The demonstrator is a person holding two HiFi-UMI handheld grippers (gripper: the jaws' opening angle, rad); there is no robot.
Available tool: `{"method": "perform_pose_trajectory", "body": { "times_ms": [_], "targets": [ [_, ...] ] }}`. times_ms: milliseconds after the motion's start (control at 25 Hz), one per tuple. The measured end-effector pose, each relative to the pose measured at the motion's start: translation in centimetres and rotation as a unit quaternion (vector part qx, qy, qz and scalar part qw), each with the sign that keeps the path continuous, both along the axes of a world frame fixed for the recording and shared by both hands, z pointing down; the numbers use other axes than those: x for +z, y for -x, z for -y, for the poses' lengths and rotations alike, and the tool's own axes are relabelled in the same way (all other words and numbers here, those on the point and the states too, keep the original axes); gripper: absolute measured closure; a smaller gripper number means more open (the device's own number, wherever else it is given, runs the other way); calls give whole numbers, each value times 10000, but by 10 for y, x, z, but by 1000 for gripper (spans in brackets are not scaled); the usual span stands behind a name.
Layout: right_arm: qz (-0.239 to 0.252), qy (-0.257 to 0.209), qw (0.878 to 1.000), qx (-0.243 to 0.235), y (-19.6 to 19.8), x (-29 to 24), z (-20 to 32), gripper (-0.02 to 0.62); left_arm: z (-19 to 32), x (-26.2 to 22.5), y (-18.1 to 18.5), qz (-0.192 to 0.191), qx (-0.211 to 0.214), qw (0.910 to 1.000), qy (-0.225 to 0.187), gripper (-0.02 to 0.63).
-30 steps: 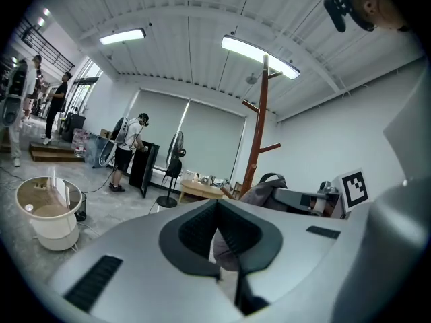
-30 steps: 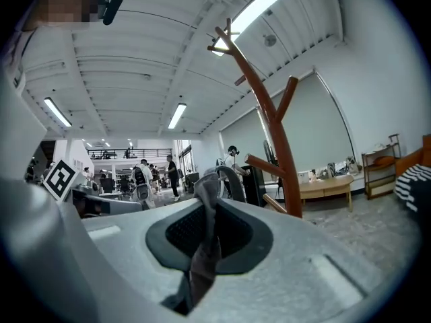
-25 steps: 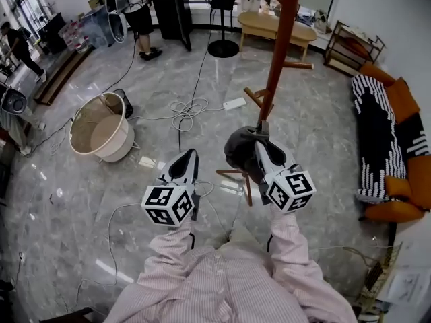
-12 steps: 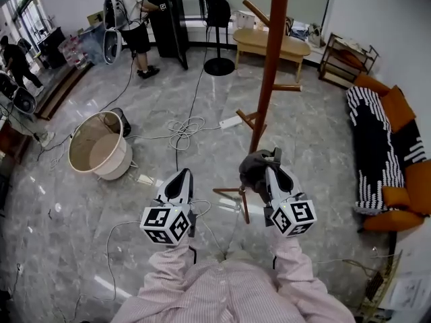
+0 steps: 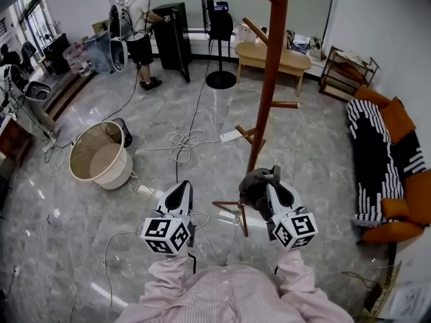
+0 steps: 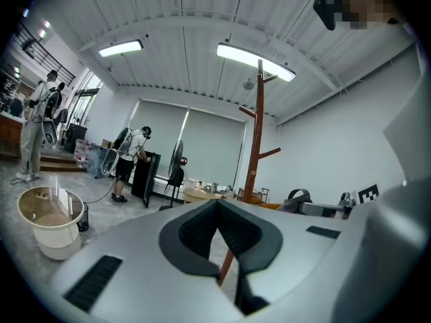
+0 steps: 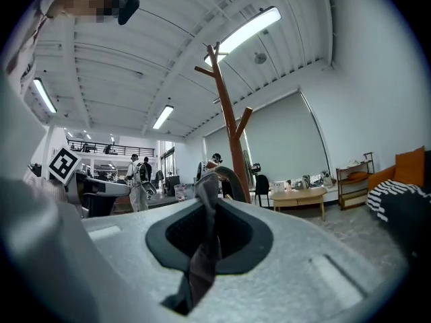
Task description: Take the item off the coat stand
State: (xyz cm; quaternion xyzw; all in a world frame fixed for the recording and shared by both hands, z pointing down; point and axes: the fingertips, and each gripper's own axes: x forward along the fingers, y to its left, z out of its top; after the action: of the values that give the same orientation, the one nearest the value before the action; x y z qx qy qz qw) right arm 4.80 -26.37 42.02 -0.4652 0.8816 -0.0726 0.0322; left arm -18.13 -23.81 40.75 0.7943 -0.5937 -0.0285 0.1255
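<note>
Grey fabric item (image 5: 250,186), one, in right gripper (image 5: 273,175) (one stand (image 5: 269,79))

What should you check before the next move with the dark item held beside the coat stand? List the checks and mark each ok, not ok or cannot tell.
1. Right gripper pinching the dark item in its jaws: ok.
2. Item free of the pegs of the coat stand: cannot tell; it hangs close to the pole.
3. Left gripper empty, jaws together: ok.
4. Bucket well away from both grippers: ok.
5. Other person far from the stand: ok.
</note>
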Motion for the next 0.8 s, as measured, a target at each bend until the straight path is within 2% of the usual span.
{"method": "perform_pose_trajectory", "body": {
  "times_ms": [800],
  "targets": [
    [61,-132,9998,141,1,-7,20,572,21,3,4,81,-12,10000,-27,604]
  ]
}}
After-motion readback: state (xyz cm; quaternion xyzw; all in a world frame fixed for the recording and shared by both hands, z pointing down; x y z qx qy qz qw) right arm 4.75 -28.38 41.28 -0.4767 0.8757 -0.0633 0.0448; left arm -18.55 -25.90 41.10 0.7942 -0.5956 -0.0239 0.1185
